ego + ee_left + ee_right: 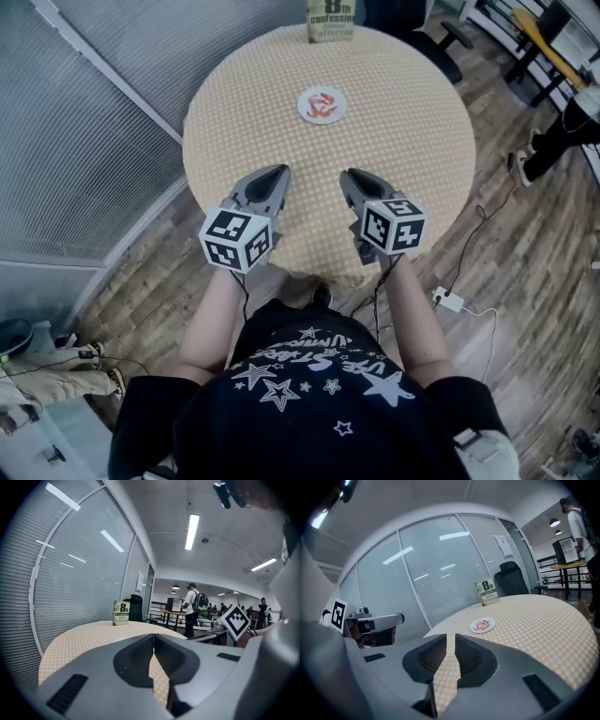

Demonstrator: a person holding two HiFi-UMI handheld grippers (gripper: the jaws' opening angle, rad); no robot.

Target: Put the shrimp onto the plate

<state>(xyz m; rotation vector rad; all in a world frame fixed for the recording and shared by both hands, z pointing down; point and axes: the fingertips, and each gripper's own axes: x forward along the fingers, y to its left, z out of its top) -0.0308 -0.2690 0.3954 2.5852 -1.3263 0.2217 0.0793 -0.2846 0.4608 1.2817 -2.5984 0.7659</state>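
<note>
The shrimp (322, 104) is found lying on the small white plate (304, 113), well beyond both grippers on the round checked table (412, 169). The placing is judged done.

The left gripper (277, 174) is clenched tip to tip on nothing. The right gripper (351, 176) is parted by a narrow slit and is empty.

Should any adjustment be wanted, a slow, level approach is advised so the plate is not pushed.

An upright book (331, 21) is noted at the far edge, clear of the path. An office chair (441, 42) is noted beyond.

Round yellow-checked table (412, 141), wood-plank floor (534, 262), curved blind-covered glass wall (75, 122); ceiling strip lights (192, 531)
</note>
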